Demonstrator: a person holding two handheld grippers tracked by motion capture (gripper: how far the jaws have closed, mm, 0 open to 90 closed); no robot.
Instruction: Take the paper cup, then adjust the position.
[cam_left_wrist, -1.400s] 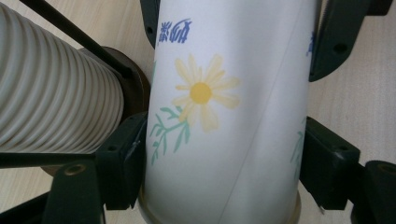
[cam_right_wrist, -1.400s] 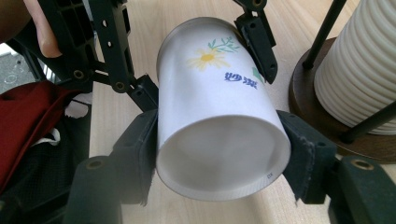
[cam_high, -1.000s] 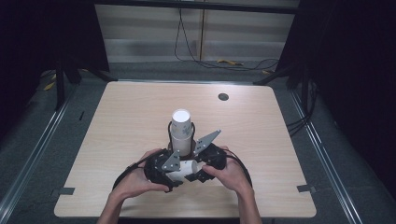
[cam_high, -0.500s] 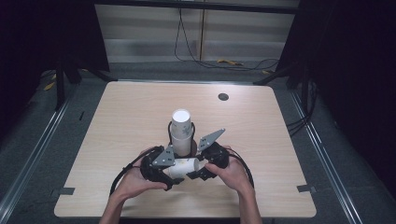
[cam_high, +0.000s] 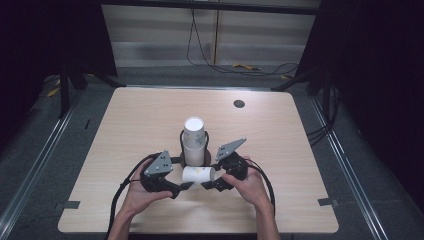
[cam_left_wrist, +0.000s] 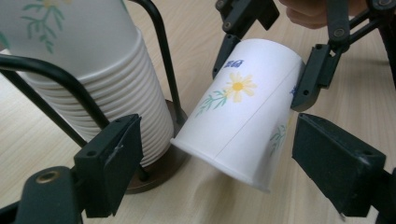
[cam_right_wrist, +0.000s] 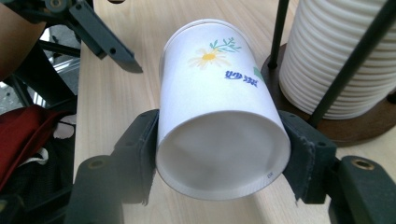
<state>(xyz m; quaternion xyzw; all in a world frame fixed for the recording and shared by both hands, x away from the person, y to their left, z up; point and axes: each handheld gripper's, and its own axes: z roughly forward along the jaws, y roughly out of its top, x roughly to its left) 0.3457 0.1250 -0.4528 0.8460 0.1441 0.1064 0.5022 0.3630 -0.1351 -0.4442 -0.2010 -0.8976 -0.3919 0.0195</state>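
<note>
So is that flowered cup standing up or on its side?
On its side: the cup is held sideways in the right gripper, its base facing that gripper's camera.

The white paper cup with a yellow daisy and green sprig print carries one short blue printed mark on its side wall, beside the flower; in the right gripper view the mark appears as two or three blue characters in a non-Latin script, not legible enough to transcribe; in the left gripper view the same blue mark lies partly hidden at the cup's upper edge, also unreadable; a second blue trace shows at the cup's far edge in that view, too small to read; a tiny dark mark sits on the cup's base rim, unreadable.
</note>
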